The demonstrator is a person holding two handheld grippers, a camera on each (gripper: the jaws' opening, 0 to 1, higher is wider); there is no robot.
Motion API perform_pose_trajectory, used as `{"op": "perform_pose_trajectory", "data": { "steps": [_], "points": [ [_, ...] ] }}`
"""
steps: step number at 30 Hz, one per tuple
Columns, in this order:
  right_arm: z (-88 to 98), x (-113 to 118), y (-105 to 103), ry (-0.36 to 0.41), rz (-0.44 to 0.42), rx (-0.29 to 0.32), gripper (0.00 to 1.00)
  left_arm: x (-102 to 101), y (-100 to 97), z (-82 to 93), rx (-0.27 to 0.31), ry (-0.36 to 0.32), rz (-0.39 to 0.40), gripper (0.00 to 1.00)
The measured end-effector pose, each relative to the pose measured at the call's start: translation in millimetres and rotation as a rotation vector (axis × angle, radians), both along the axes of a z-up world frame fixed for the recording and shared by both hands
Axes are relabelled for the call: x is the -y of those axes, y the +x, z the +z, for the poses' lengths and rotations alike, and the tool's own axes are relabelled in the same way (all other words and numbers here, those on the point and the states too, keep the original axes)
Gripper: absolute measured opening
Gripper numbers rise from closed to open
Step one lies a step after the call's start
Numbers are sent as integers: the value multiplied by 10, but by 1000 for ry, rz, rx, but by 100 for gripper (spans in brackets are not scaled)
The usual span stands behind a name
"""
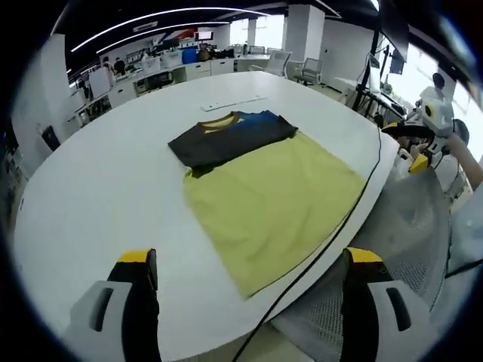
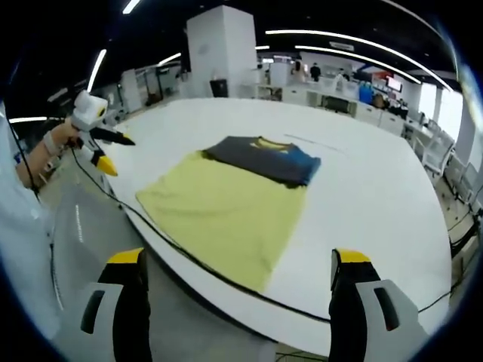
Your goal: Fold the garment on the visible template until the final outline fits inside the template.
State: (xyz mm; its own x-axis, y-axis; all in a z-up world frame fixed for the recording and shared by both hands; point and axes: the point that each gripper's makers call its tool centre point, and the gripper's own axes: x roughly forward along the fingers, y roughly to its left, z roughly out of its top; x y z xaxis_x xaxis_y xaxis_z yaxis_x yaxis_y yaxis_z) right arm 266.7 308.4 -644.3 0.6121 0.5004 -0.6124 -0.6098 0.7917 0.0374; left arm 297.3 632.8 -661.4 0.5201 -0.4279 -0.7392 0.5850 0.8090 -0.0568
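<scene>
Honestly, the garment [image 1: 260, 188] is a soft, light tee, yellow-green in the body with a dark band across the chest and shoulders and a blue patch on one sleeve side, and it's lying flat on the big white table [image 1: 98, 196] with its hem end close to the table edge nearest me. My guess is it'll be floppy, so pinching one layer in the middle will just drag a bunch up; I'd take it at the corners, hem corners first, and lift low so it doesn't slide around on that smooth top. The sleeves look already tucked in, so what's left is probably folding the long body up toward the collar. I can't make out a template outline under it from here. My left gripper [image 1: 249, 302] is wide open and holding nothing, hanging back off the near edge, and my right gripper [image 2: 238, 302] is the same, released and empty. A black cable [image 2: 196, 260] runs along the table edge right by the hem, so I'd watch not to snag it. Office desks and chairs sit well behind.
</scene>
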Motion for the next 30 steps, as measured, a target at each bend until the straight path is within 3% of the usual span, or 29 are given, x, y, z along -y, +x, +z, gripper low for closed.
{"op": "perform_pose_trajectory", "data": {
  "steps": [30],
  "points": [
    [-313,11,62,0,0,-89,97,29,5,-494,-123,-33,28,98]
  ]
}}
